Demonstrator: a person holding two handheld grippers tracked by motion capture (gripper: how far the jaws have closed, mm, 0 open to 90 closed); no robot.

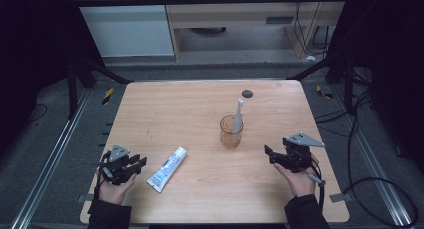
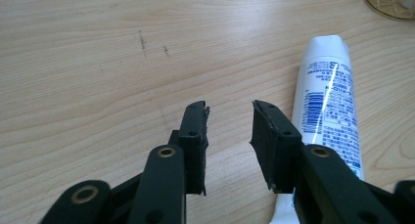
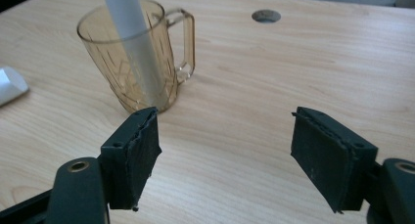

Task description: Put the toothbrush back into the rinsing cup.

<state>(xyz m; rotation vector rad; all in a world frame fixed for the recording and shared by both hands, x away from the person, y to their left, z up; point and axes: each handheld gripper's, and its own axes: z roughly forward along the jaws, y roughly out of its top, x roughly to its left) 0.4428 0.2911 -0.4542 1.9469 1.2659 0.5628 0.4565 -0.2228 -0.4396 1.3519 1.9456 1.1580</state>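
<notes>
Amber cut-pattern mug [image 1: 231, 132], white tube [image 1: 167, 169] with blue print, pale wood-grain counter [image 1: 190, 109], black fingers [image 3: 132, 155]

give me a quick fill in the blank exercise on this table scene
1. The white toothbrush stands inside the amber glass ____.
2. The white toothpaste tube lies flat nearest the ____ claw.
3. Both the left claw and the right claw are ____ and hold nothing.
4. Everything rests on the light ____ table.

Missing words: mug; left; open; wooden

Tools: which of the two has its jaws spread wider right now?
The right tool, facing the amber cup: its jaws stand far apart. The left tool, beside the toothpaste tube, shows only a narrow gap.
</notes>
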